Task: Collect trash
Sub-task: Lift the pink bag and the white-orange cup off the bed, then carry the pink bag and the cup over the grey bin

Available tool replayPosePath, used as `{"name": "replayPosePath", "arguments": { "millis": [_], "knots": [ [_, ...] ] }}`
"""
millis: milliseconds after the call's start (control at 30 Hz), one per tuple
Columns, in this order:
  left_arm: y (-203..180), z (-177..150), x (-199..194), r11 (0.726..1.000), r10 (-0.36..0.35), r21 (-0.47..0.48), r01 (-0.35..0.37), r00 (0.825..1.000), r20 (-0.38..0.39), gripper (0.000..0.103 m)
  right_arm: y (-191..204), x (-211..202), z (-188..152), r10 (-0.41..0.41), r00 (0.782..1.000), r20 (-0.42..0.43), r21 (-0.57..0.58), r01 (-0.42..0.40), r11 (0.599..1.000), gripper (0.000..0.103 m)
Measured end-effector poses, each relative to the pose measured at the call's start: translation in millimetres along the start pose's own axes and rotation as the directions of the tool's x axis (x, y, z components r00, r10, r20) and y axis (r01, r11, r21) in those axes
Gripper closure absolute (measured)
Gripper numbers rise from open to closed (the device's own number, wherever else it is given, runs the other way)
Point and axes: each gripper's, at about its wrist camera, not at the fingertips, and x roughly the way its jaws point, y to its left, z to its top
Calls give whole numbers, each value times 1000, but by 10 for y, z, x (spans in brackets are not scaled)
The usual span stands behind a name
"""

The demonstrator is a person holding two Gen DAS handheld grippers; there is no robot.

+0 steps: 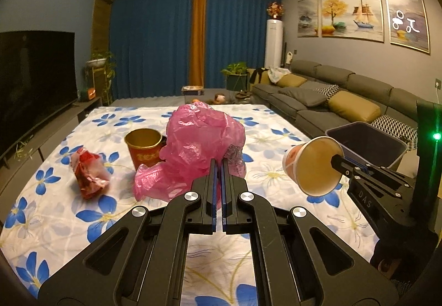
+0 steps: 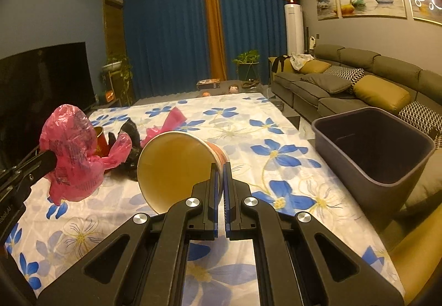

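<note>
A: Start at the left of your left wrist view. What lies there?

B: A crumpled red wrapper [image 1: 89, 177] sits on the flowered cloth [image 1: 55, 217] at the lower left. Just right of it a red cup with a gold inside [image 1: 144, 147] stands upright, touching the pink plastic bag [image 1: 201, 145] at the frame's centre.

A: And your left tool?

B: Your left tool [image 1: 218, 167] is clamped shut on the bag's lower edge. In the right wrist view the bag shows at the left of the frame, lifted clear of the cloth.

A: Further right?

B: Your right tool [image 2: 220, 172] is pinched closed on the rim of a paper cup [image 2: 176, 165], which lies tilted on its side, mouth toward the right camera. In the left view the cup shows at the right of centre, held above the cloth.

A: The bin?

B: A dark grey bin [image 2: 386, 162] with its mouth open sits at the right edge of the counter, beside the grey sofa [image 2: 345, 85]. Behind the paper cup, something black [image 2: 129, 129] and another pink scrap [image 2: 174, 118] lie on the cloth.
</note>
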Motion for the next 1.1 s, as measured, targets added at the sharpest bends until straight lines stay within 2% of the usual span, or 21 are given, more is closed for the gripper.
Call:
{"name": "replayPosePath", "arguments": {
  "millis": [367,567,767,1100],
  "knots": [
    [-396,148,54,997,-66,50,65,997,29,102,-445,-188,117,-47,998,47,57,45,997,99],
    [-739,277,158,987,-142,82,138,989,43,102,-766,-328,225,-107,990,92,94,99,991,99],
    [-1201,380,327,969,-219,125,212,975,40,102,-1142,-479,314,-183,974,131,132,166,977,99],
    [-1913,577,585,928,-339,183,324,939,54,102,-1714,-587,446,-301,939,164,206,266,942,99]
  ]
}}
